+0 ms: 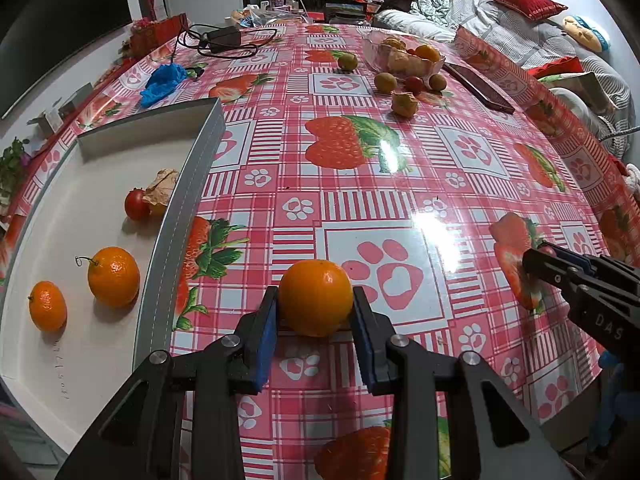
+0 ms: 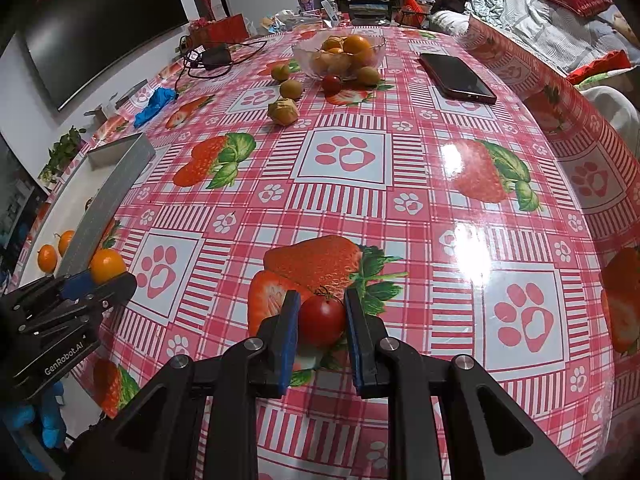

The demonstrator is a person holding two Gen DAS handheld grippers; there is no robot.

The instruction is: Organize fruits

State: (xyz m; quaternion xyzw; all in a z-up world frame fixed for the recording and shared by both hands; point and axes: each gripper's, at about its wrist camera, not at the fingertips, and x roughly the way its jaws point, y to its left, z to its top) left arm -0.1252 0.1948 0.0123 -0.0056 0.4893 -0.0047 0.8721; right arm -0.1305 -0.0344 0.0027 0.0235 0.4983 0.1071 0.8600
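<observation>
Two grippers loaded: left gripper (image 1: 315, 300) clamps a round, dimpled orange (image 1: 315, 297) between blue pads, just beside the shallow white tray (image 1: 182, 200); right gripper (image 2: 322, 312) pinches a smooth, glossy tomato (image 2: 322, 321) over the shiny strawberry-print tablecloth (image 2: 400, 168).

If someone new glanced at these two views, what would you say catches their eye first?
Probably the round orange mandarin clamped in the left tongs and the small red tomato clamped in the right tongs. Beneath them lies the loud pink strawberry-and-paw-print tablecloth, with the shallow white box of fruit on the left.
</observation>
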